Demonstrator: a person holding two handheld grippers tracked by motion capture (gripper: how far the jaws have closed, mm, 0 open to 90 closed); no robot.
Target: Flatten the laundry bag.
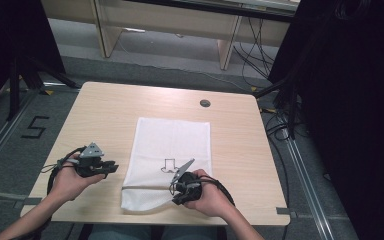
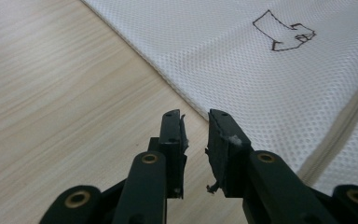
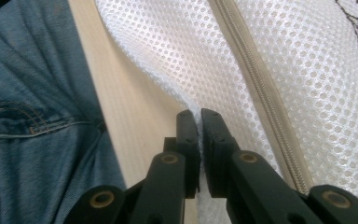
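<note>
A white mesh bag lies flat in the middle of the wooden table, with a small black outline drawing on it and a zipper across its near end. My right gripper sits at the bag's near edge. In the right gripper view its jaws are pinched on a raised fold of the mesh, just left of the zipper. My left gripper rests left of the bag. Its jaws stand slightly apart with nothing between them, tips close to the bag's edge.
A round cable hole lies in the table beyond the bag. The person's blue jeans show past the table's near edge. Bare wood surrounds the bag on the left and right. Desks, cables and dark curtains stand beyond the table.
</note>
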